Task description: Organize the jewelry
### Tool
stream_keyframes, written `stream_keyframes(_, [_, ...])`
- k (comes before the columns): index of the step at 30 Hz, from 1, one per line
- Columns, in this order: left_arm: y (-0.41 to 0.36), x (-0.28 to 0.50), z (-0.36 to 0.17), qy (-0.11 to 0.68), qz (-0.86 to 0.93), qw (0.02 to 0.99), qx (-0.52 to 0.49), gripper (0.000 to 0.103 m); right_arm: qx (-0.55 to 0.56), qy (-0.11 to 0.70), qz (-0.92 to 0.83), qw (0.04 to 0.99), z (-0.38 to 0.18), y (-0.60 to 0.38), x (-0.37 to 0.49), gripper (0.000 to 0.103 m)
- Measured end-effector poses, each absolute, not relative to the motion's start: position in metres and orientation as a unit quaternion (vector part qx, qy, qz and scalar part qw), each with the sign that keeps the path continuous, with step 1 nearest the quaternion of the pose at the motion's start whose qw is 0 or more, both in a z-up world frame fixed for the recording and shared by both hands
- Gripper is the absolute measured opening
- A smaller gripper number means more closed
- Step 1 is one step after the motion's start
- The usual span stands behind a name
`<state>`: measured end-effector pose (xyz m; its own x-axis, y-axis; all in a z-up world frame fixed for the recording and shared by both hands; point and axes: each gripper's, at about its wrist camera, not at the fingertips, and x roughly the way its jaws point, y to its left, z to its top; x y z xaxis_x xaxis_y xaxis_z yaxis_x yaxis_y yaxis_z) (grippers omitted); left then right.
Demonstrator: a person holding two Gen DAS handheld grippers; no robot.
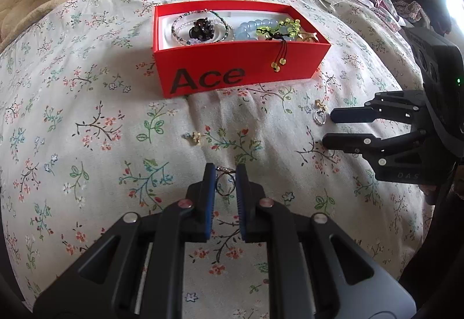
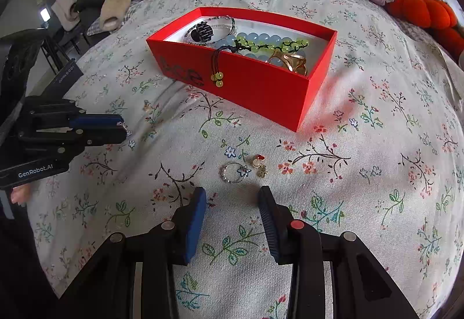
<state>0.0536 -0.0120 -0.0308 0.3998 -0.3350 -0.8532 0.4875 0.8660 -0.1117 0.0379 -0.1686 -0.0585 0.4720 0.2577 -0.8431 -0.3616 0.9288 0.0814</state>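
Ring [image 1: 224, 181] half hidden between left gripper [image 1: 226, 174] pads; box [image 2: 261, 87] wall hides bracelets' lower parts; small earrings [image 2: 259, 164] unclear.

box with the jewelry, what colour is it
Red box, black "Ace" lettering; clearest in left wrist view.

One red box [image 1: 240, 64] sits on the floral bedspread [image 1: 87, 104]. Inside it: one thin beaded strand, one pale blue bead bracelet [image 1: 255, 27], one green bead bracelet [image 1: 278, 27], one dark charm [image 1: 202, 28], one gold piece [image 2: 291, 62]. Loose on the spread: two rings [image 1: 224, 182] [image 2: 233, 172] and a few small gold earrings [image 1: 193, 137]. Two grippers [image 1: 225, 174] [image 2: 232, 197].
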Motion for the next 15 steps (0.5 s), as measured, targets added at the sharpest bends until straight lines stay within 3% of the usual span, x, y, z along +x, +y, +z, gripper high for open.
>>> stream_keyframes(3, [-0.010, 0.054, -0.030, 0.489, -0.247, 0.833, 0.077, 0.015, -0.060, 0.481, 0.178, 0.857, -0.058, -0.164, 0.042, 0.038])
stream_keyframes(15, [-0.011, 0.054, -0.031, 0.491, -0.245, 0.832, 0.079, 0.015, -0.075, 0.479, 0.180, 0.856, -0.058, -0.157, 0.047, 0.017])
